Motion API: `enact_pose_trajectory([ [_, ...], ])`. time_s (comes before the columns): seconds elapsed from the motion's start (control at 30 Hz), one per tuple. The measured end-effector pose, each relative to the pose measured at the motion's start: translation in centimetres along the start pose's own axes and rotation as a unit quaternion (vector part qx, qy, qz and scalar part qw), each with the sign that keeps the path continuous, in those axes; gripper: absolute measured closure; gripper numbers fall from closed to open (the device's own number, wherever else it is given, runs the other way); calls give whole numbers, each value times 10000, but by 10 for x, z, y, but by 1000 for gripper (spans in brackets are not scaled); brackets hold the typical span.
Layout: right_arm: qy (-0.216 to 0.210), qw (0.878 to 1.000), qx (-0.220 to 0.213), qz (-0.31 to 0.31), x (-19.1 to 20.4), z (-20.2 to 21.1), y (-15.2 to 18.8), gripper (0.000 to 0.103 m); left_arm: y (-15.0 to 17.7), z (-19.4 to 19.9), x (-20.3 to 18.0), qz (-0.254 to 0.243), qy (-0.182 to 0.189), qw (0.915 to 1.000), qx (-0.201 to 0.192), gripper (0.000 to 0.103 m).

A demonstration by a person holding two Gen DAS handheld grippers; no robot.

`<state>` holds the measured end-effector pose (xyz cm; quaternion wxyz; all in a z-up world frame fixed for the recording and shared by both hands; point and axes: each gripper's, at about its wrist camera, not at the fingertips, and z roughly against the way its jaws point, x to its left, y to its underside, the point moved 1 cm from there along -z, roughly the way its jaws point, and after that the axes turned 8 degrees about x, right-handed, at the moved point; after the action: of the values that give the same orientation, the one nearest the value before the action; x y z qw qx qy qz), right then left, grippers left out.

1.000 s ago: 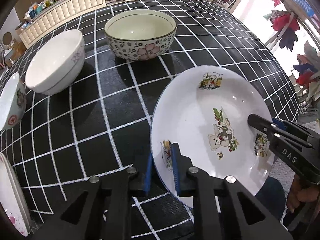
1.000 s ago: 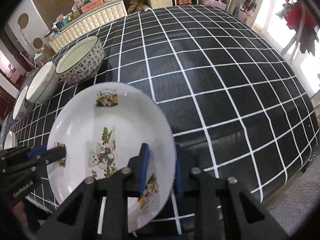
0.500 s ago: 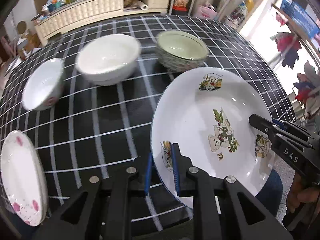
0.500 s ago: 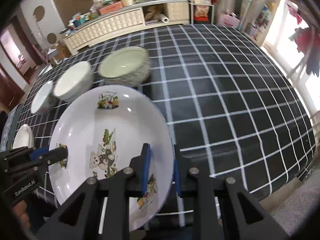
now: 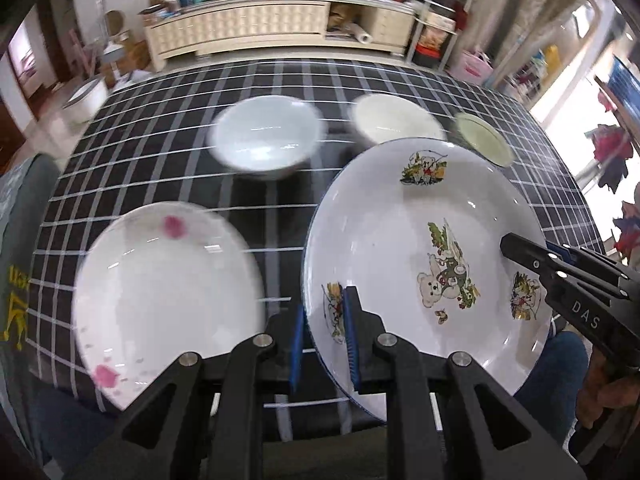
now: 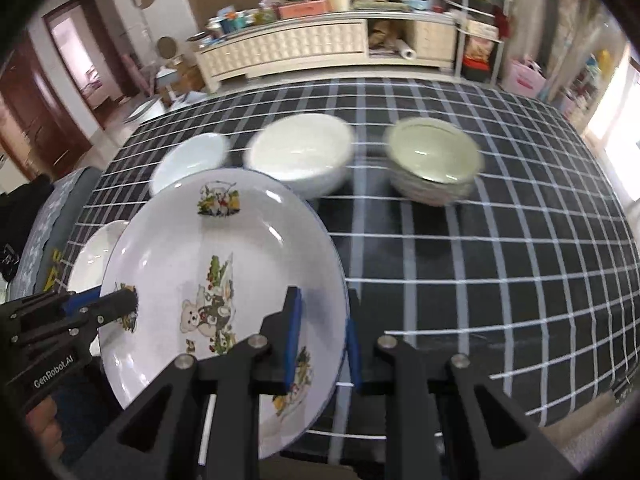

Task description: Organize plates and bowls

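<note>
A large white plate with bear pictures [image 5: 420,240] hangs above the black checked table [image 5: 160,168], held from both sides. My left gripper [image 5: 324,338] is shut on its left rim. My right gripper [image 6: 322,340] is shut on its right rim, over the bear plate [image 6: 224,264]. A white plate with pink flowers [image 5: 160,292] lies on the table just left of the held plate. Behind stand a small white bowl [image 6: 188,164], a bigger white bowl [image 6: 300,152] and a flowered bowl with a pale green inside [image 6: 434,160], all blurred.
A cream sideboard [image 6: 288,46] loaded with clutter stands beyond the table's far edge. A grey cushion with yellow print [image 5: 16,280] sits at the table's left end. The right half of the tablecloth [image 6: 500,260] carries no dishes.
Both grippers have carried the bear plate leftward along the table. The bowls have slid to the right in view, and the pink-flowered plate has come up beside the held plate.
</note>
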<state>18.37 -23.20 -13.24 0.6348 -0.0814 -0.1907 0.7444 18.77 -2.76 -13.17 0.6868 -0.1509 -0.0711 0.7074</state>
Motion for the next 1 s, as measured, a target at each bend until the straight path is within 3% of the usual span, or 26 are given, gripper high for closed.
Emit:
enact_pose_trajectory([
  [0.23, -197, 9986, 121, 484, 71, -18, -10, 79, 13, 16, 77, 530, -201, 9984, -81, 87],
  [0.53, -284, 9935, 412, 1020, 141, -48, -16, 79, 36, 17, 154, 1161, -204, 9930, 6, 87],
  [1.0, -122, 9889, 680, 1312, 183, -70, -13, 79, 52, 3, 189, 1455, -110, 9891, 207, 87],
])
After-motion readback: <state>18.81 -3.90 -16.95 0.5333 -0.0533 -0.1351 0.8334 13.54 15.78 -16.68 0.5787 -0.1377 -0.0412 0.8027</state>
